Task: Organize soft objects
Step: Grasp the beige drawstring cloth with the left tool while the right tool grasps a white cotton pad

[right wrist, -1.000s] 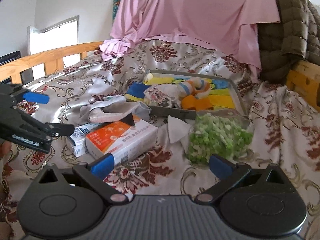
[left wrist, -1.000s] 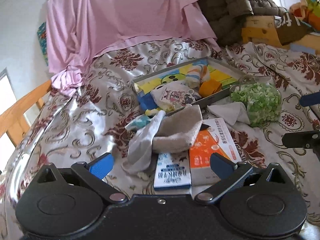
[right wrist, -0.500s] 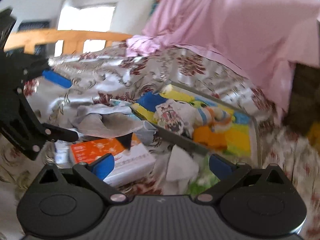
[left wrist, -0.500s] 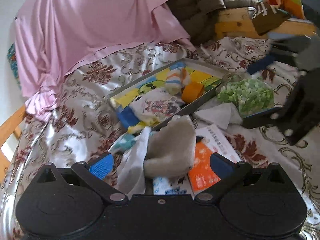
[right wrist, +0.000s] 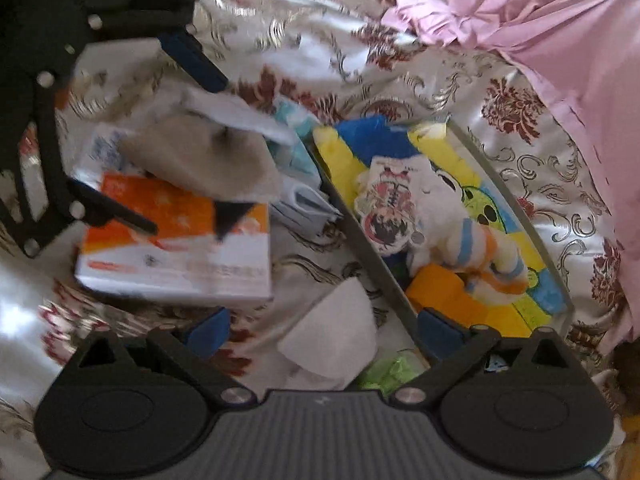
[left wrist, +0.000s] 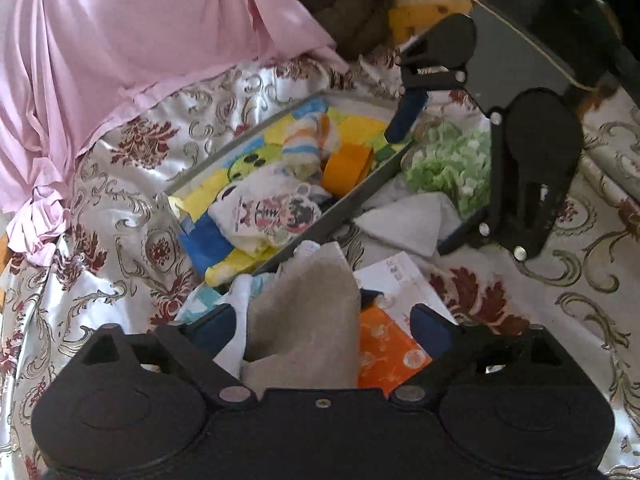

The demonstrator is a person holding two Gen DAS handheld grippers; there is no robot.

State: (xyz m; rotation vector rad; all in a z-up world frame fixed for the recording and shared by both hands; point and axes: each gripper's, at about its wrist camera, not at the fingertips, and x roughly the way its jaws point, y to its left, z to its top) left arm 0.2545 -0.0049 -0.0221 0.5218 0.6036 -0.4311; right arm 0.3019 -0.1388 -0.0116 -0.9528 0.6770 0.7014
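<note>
A beige and white sock [left wrist: 304, 312] lies crumpled on an orange and white box [left wrist: 384, 344], just in front of a grey-rimmed tray [left wrist: 360, 196]. My left gripper [left wrist: 322, 326] straddles the sock; its jaws are closing, and the pads still stand apart from it. In the right wrist view the left gripper [right wrist: 160, 136] hangs over the same sock [right wrist: 208, 160]. My right gripper [right wrist: 324, 332] is open above a white cloth [right wrist: 332, 340] beside the tray's rim [right wrist: 372, 248]. The tray holds a printed white cloth [left wrist: 272, 212], a striped sock [left wrist: 304, 144] and an orange piece [left wrist: 348, 168].
A clear bag of green bits [left wrist: 452, 160] lies right of the tray, under the right gripper [left wrist: 436, 176]. A pink sheet [left wrist: 120, 40] drapes the back. Everything rests on a shiny floral bedspread [left wrist: 100, 208]. A small blue and white carton [right wrist: 104, 148] lies under the sock.
My left gripper has moved forward until the beige sock sits between its fingers. The right gripper has rolled and swung left, over the white cloth and the tray's edge.
</note>
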